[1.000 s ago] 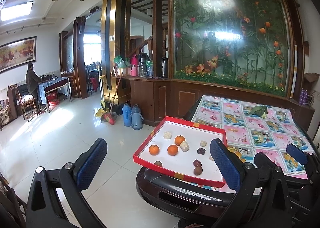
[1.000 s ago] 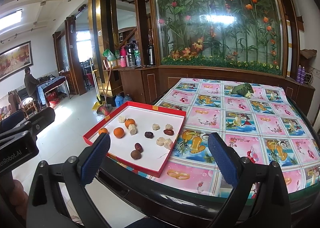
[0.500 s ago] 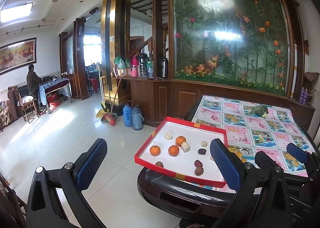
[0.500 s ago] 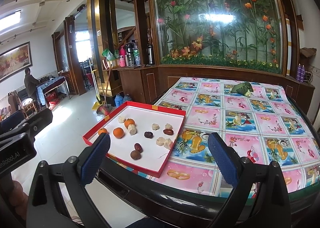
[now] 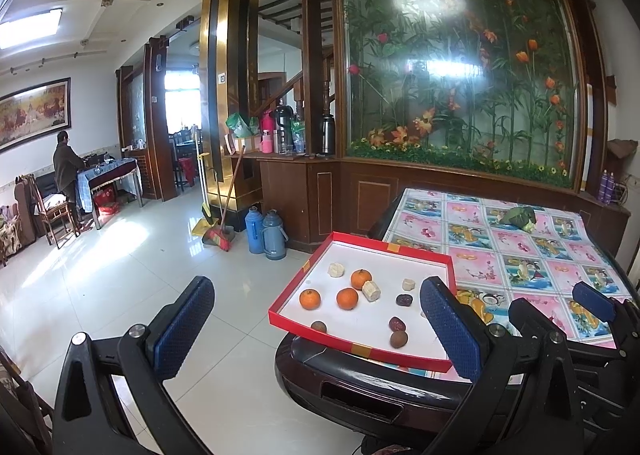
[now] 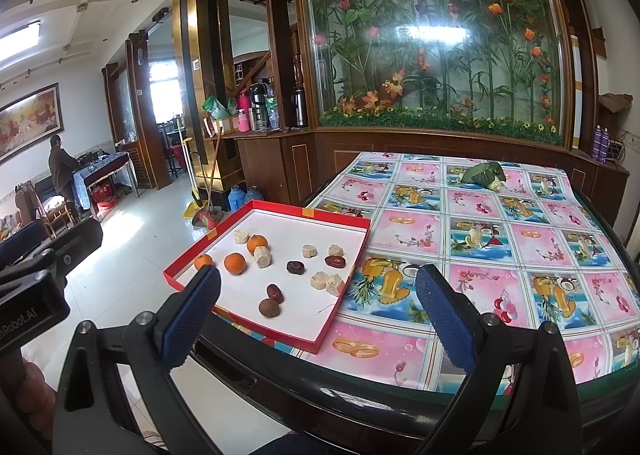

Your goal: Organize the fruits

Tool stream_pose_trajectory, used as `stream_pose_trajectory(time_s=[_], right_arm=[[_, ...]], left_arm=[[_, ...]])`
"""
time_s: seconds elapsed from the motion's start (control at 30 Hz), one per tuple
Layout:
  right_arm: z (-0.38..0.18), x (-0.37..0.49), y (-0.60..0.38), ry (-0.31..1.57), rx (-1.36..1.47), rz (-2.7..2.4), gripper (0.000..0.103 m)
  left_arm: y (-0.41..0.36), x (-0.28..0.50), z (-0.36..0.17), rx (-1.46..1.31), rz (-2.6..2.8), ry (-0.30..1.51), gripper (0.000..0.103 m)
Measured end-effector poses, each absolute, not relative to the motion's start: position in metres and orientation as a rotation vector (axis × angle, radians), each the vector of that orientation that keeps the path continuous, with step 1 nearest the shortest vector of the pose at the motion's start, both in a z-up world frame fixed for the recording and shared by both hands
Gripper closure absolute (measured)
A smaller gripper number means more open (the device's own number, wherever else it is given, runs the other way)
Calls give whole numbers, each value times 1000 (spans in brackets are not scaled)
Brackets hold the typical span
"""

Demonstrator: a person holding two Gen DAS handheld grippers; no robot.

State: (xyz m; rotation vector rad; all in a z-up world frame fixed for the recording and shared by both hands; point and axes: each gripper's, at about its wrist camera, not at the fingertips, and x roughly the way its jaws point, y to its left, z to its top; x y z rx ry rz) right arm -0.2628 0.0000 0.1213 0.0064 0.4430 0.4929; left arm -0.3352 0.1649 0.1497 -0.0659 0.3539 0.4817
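Both tongs, left (image 5: 316, 331) and right (image 6: 320, 313), gaping wide, empty, short of desk (image 6: 500, 251). 3 small round oranges (image 6: 235, 263) loose in shallow red-rimmed white cardboard tray (image 6: 344, 221) at desk's near-left corner. Advise top-down approach, straddle 1 orange, avoid neighbouring pale chunk (image 6: 263, 256).

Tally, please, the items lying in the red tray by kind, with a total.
Oranges: 3
Pale chunks: 6
Dark red dates: 3
Brown round fruits: 2 (one shows only in the left wrist view)
Total in the red tray: 14
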Motion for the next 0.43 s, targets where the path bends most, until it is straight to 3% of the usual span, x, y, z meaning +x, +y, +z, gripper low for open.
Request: stream_pose_trajectory(time_s=[0.43], right_arm=[[115,-252,-1,437,-14,480,5]], left_arm=[[168,-332,148,-73,451,353,0]])
